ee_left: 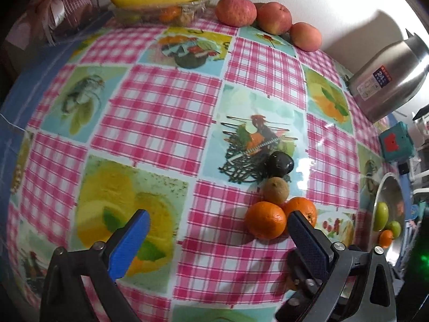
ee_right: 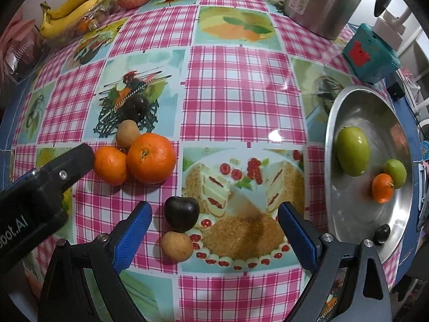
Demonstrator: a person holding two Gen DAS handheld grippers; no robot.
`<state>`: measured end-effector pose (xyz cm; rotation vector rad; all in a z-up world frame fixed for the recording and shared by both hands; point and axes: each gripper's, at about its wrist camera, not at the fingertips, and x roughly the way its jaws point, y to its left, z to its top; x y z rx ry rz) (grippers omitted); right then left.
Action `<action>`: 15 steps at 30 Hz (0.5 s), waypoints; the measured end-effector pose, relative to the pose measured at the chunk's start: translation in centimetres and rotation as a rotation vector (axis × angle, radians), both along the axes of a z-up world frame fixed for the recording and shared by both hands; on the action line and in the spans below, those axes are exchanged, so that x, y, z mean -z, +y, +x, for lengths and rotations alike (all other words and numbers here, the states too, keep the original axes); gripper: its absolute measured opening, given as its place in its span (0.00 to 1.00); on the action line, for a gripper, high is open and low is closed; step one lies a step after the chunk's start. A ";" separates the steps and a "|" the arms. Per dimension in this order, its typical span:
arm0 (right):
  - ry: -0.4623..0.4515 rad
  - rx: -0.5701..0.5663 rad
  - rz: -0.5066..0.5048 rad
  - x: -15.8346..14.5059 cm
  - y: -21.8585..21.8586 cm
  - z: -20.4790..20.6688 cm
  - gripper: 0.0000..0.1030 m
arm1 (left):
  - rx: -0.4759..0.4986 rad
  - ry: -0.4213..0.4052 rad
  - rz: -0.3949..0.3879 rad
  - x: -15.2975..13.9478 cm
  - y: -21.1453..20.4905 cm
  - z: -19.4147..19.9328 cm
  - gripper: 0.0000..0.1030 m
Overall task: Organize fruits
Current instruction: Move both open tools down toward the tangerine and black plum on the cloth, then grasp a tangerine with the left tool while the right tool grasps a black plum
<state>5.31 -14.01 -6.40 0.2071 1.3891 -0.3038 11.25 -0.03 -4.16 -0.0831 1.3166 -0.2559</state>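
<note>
Two tools (jaws wide) low over tablecloth (ee_right: 236, 86), left tool (ee_left: 218, 230), right tool (ee_right: 214, 221).

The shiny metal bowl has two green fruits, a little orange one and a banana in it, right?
Not quite. The metal bowl holds two green fruits, a small orange and a small dark fruit, not a banana. The right wrist view shows the bananas at the table's far edge.

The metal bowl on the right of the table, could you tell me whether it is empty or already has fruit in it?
Partly filled. The metal bowl holds two green fruits, a small orange and a dark fruit; much bare metal shows.
</note>
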 end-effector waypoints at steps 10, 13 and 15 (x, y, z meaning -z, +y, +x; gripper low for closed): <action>0.020 -0.014 -0.006 1.3 0.9 1.0 0.92 | -0.001 0.068 -0.063 1.5 -0.4 0.2 1.00; 0.011 -0.008 0.009 1.6 1.0 1.1 0.92 | 0.001 0.079 -0.062 1.7 -0.5 0.1 0.99; 0.006 -0.008 0.013 1.7 1.0 1.2 0.92 | 0.004 0.084 -0.059 1.8 -0.5 0.0 0.99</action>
